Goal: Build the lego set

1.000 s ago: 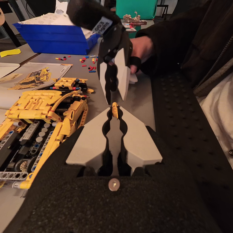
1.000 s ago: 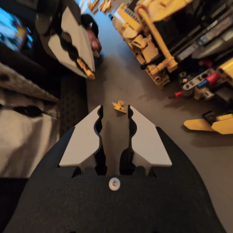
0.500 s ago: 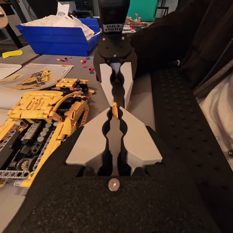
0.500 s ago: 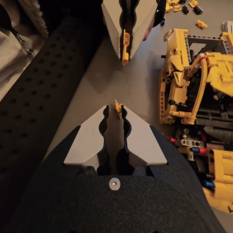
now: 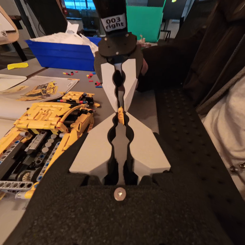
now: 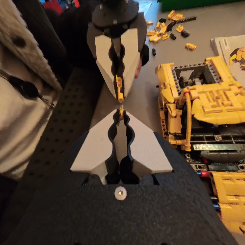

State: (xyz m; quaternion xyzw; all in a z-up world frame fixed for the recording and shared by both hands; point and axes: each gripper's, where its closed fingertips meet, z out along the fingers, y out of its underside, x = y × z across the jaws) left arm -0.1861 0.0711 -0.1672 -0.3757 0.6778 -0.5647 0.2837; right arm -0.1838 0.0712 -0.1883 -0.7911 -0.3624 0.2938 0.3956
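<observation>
Grey tabletop (image 5: 143,106) is carrying everything we are looking at. In the left wrist view the big yellow lego vehicle (image 5: 43,127), half built with black and grey beams showing inside, is lying at the left, just beside the grippers. Far left of it a blue bin (image 5: 62,55) stuffed with white paper is sitting at the table's far edge, and an instruction booklet (image 5: 39,88) is lying flat between bin and vehicle. Small red, blue and black pins (image 5: 92,78) are lying scattered near the bin. In the right wrist view loose yellow and black pieces (image 6: 168,31) are lying on the far side of the table, past the vehicle. A black perforated mat (image 5: 185,132) is running along the right of the left wrist view, with a person's pale and dark clothing beyond it.

We are holding the two grippers tip to tip above bare table. The left gripper (image 5: 120,116) is clenching a long yellow connector piece (image 5: 120,116), which is sticking out past its fingertips. The right gripper (image 6: 120,112) is pinching a small yellow piece with a grey pin (image 6: 121,112), the pin pointing at the connector's end. In the right wrist view a slight gap is showing between the two pieces; in the left wrist view we cannot tell whether they are touching.
</observation>
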